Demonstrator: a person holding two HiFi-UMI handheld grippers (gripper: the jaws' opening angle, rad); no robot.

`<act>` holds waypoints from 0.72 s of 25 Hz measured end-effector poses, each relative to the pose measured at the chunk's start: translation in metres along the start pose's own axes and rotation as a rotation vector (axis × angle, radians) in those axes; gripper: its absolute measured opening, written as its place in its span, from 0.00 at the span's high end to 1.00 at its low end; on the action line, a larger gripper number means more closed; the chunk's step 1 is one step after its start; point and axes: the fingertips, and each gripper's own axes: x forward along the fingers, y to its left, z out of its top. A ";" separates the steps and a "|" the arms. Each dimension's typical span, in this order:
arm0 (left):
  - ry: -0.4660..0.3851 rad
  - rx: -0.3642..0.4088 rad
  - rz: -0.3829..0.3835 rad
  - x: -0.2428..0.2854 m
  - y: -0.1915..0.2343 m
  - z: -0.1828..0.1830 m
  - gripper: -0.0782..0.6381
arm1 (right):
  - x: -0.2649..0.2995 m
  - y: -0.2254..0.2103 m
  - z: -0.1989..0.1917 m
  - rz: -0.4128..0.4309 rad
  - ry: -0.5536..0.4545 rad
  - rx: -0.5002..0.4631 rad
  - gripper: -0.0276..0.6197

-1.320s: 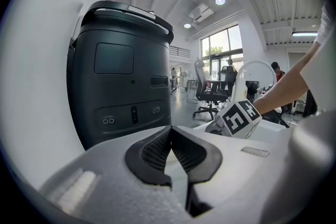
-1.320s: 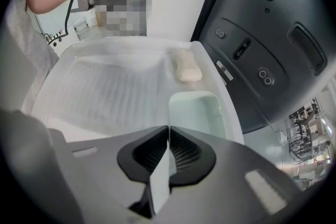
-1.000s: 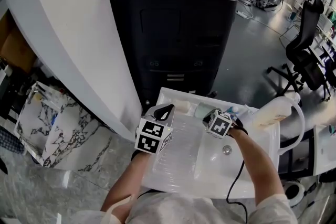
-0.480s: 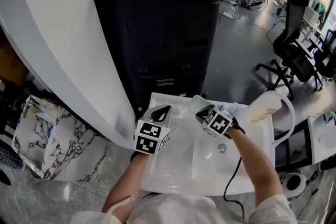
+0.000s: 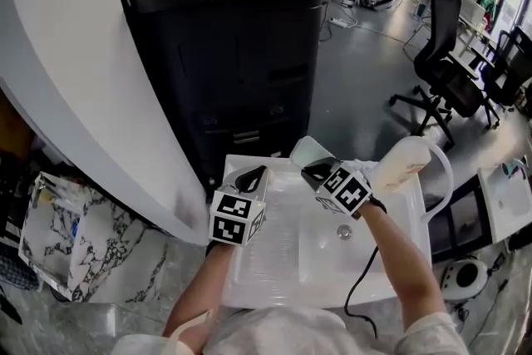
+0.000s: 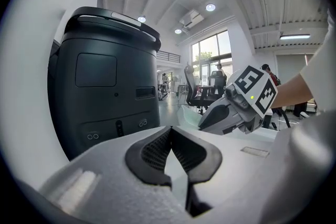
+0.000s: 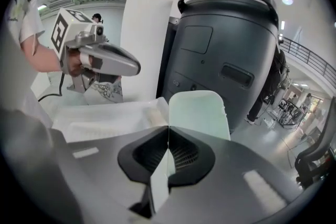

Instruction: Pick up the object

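A pale green flat piece with rounded corners (image 7: 200, 112) stands on edge between my right gripper's (image 7: 168, 136) jaws, which are shut on its lower edge. In the head view the same green piece (image 5: 308, 150) sticks out past the far rim of the white sink (image 5: 274, 278), with the right gripper (image 5: 314, 171) just behind it. My left gripper (image 5: 253, 177) hovers over the sink's left side, level with the right one. In its own view the left gripper (image 6: 170, 138) is shut with nothing between its jaws.
A tall black machine (image 5: 229, 54) stands right behind the sink. A curved white wall (image 5: 83, 71) runs along the left. A white jug (image 5: 401, 165) lies at the sink's right rim, and the drain (image 5: 344, 232) shows in the basin. Office chairs (image 5: 445, 54) stand far right.
The right gripper has carried the green piece up and away from the sink's back ledge, toward the black machine. The left gripper stays about where it was. The head view has swung.
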 end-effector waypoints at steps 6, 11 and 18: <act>-0.028 0.002 0.013 0.001 -0.008 0.013 0.88 | -0.031 -0.010 0.027 -0.061 -0.113 0.045 0.94; -0.051 -0.010 0.038 -0.004 -0.009 0.024 0.88 | -0.058 -0.013 0.048 -0.096 -0.206 0.075 0.94; -0.048 0.016 0.077 -0.008 -0.007 0.030 0.88 | -0.092 -0.011 0.071 -0.142 -0.352 0.145 0.94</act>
